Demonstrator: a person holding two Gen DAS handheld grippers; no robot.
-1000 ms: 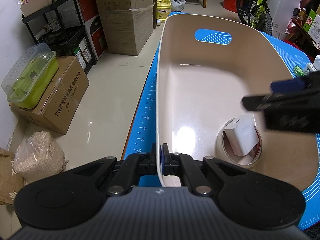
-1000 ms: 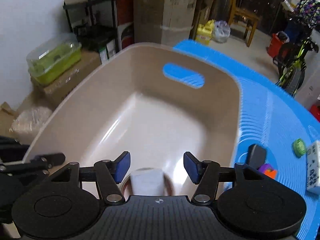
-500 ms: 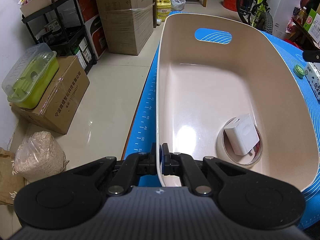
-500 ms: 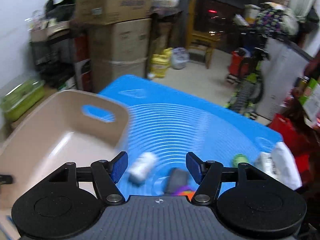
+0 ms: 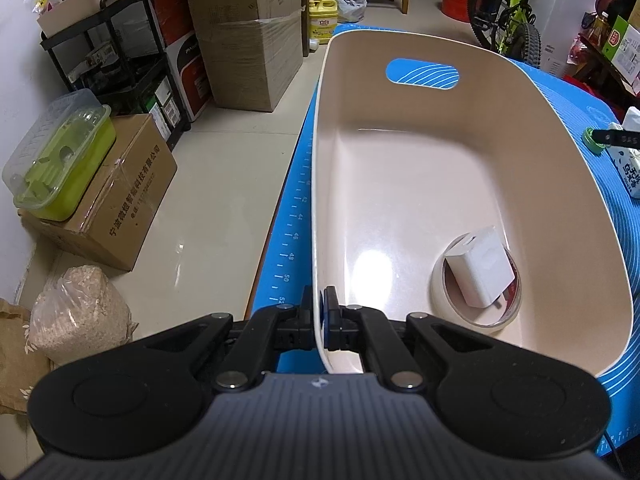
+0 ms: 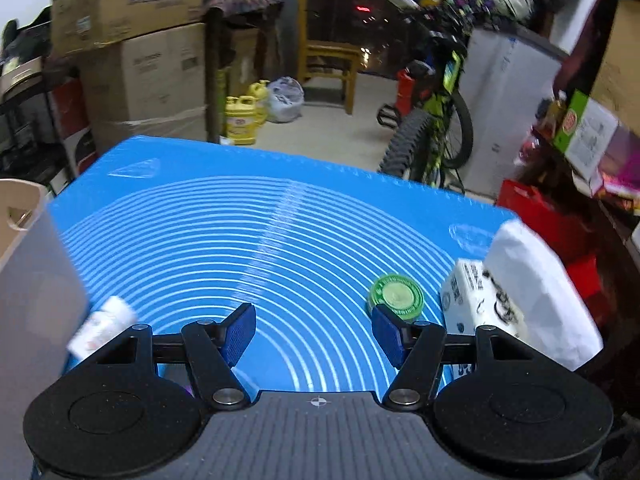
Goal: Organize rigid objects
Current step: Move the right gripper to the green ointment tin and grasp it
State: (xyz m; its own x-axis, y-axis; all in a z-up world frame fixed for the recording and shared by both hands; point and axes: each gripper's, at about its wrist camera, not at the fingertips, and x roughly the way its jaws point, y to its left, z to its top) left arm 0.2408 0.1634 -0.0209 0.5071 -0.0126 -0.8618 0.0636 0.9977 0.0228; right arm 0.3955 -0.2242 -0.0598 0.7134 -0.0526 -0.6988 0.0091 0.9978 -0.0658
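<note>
While left fingers (image 5: pixel 319 309) pinch the bin (image 5: pixel 440 184) rim, right fingers (image 6: pixel 384 334) gape over the green cap (image 6: pixel 396 295).

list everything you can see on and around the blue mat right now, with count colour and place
basket: 1, beige, on the mat's left side, rim clamped by the left gripper
tape roll: 1, pale, in the basket's near right corner
charger: 1, white, lying in the tape roll
mat: 1, blue with white rings, under everything
round tin: 1, green, on the mat just beyond the right gripper
tissue pack: 1, white with dark print, right of the tin
small bottle: 1, white, blurred, on the mat beside the basket
left gripper: 1, black, shut on the basket wall
right gripper: 1, black with blue fingers, open, above the mat
</note>
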